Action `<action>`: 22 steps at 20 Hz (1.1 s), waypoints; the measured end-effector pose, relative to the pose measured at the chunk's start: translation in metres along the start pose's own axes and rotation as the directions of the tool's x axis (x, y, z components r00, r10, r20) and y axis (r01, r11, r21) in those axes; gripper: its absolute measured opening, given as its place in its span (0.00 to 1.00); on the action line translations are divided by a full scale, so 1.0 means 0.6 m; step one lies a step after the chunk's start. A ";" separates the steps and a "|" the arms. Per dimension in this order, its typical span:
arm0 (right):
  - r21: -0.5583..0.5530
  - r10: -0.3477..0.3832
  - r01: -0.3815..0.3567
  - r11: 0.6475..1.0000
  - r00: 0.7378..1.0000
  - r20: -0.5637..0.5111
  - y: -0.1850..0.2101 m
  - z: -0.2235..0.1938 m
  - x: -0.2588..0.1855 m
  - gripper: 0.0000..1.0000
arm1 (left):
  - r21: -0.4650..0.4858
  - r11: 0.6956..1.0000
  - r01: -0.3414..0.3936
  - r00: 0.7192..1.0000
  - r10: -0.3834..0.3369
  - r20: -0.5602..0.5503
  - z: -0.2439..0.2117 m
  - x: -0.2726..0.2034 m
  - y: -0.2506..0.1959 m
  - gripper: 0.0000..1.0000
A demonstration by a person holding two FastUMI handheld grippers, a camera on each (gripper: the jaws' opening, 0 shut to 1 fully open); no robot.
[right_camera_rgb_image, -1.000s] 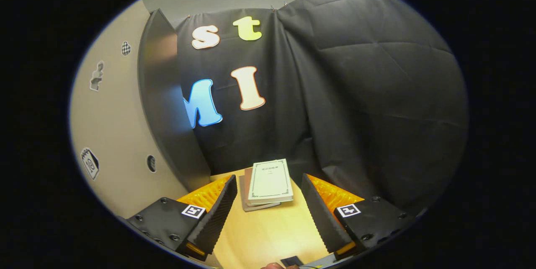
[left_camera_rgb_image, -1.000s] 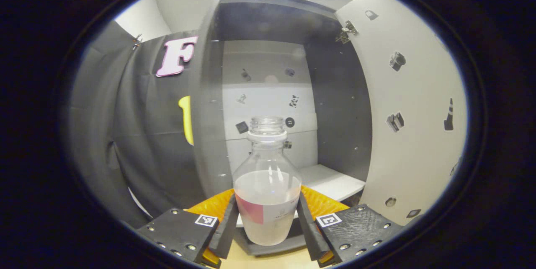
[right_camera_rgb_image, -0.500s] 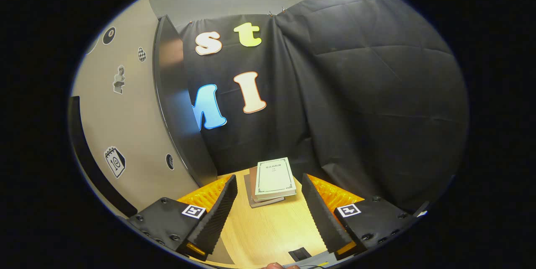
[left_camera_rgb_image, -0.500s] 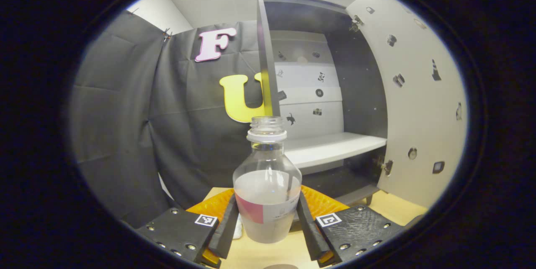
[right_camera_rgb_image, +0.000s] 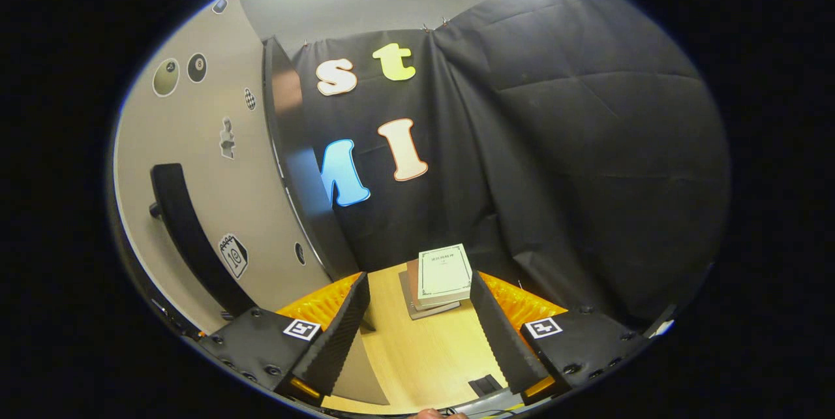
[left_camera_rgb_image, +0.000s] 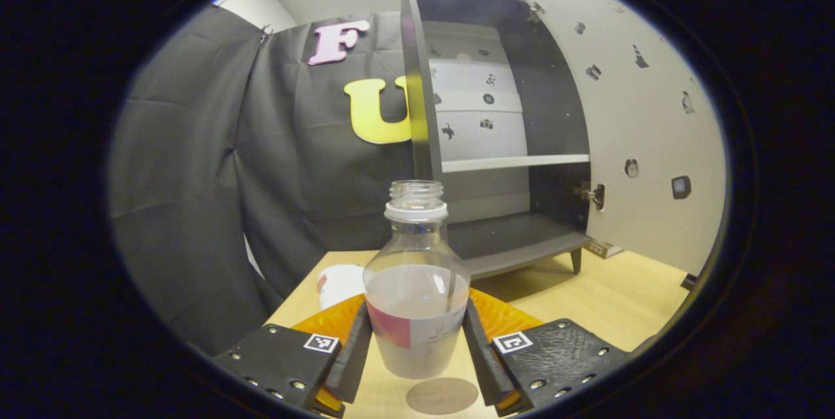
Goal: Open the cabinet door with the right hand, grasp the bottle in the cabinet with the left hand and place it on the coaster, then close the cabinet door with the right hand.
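left gripper (left_camera_rgb_image: 416, 347): both fingers pressed on the lower body of the bottle, one each side
bottle (left_camera_rgb_image: 416, 288): clear, uncapped, upright, part filled with cloudy liquid, pink and white label; held off the table, out of the cabinet
coaster (left_camera_rgb_image: 441, 395): round, brown, flat on the table, just below the bottle's base; cannot tell if they touch
table (left_camera_rgb_image: 626, 301): light wood, carries cabinet and coaster
white item (left_camera_rgb_image: 339, 279): on the table left of the bottle, partly behind the left finger, too hidden to name
cabinet (left_camera_rgb_image: 496, 145): dark grey, beyond the bottle, white shelf (left_camera_rgb_image: 515, 162) across the middle, stickers on the pale back panel
cabinet door (left_camera_rgb_image: 626, 112): pale, swung wide open to the right, stickers on its inner face
right gripper (right_camera_rgb_image: 417, 334): fingers wide apart, nothing between them, over the table
door's outer face (right_camera_rgb_image: 202, 164): left in the right gripper view, dark bar handle (right_camera_rgb_image: 189, 236), stickers
books (right_camera_rgb_image: 440, 279): small stack on the table past the right fingers, near the black cloth
small black item (right_camera_rgb_image: 486, 385): on the table edge near the right finger
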State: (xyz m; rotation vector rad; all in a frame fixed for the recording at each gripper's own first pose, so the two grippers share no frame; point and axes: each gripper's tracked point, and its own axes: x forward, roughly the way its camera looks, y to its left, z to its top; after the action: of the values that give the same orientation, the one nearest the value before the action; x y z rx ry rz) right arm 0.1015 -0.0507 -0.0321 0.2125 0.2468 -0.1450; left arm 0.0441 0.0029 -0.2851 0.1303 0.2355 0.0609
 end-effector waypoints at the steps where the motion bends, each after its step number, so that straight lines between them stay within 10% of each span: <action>1: 0.004 -0.005 0.005 1.000 1.000 0.006 0.001 0.004 -0.006 0.98 | -0.007 1.000 0.010 1.000 -0.010 -0.007 -0.019 -0.007 -0.004 0.71; 22: 0.119 -0.149 0.150 0.982 0.989 -0.014 -0.013 0.010 -0.039 0.98 | -0.031 0.999 0.033 0.997 -0.035 -0.074 -0.197 -0.008 -0.035 0.73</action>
State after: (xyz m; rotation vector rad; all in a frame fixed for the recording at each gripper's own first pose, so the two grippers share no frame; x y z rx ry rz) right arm 0.0790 -0.0568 -0.0217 0.3139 0.2598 -0.3089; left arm 0.0124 -0.0040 -0.4010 0.0948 0.3116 0.0352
